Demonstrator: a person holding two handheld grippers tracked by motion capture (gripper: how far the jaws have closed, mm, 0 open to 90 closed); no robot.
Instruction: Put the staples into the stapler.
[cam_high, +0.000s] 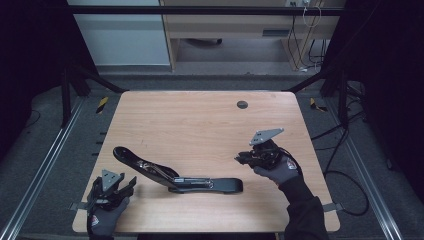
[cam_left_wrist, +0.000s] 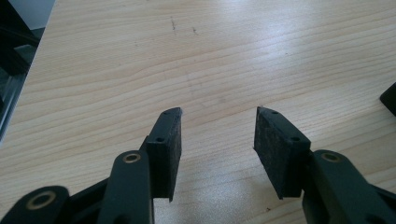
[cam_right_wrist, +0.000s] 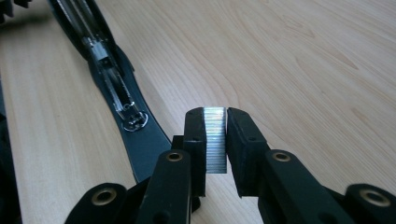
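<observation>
- High view: a black stapler lies flipped open on the wooden table, its two halves spread flat, one running toward 10 o'clock, the other toward 3 o'clock, with the metal staple channel facing up. The left gripper sits at about 7 o'clock on the table, held by a gloved hand, its tips just beside the stapler's upper half. The right gripper hangs above the table at about 4 o'clock, near the stapler's other end, in the other gloved hand. A dark round grommet sits at 12 o'clock near the far edge.
- Left gripper view: the left gripper is released, its jaws spread apart with bare table between the pads. A black corner of the stapler enters at 3 o'clock.
- Right gripper view: the right gripper is clenched on a strip of staples, silvery and ribbed, standing upright between both pads. The open stapler stretches from 11 o'clock down toward the jaws, channel up, apart from the strip.
</observation>
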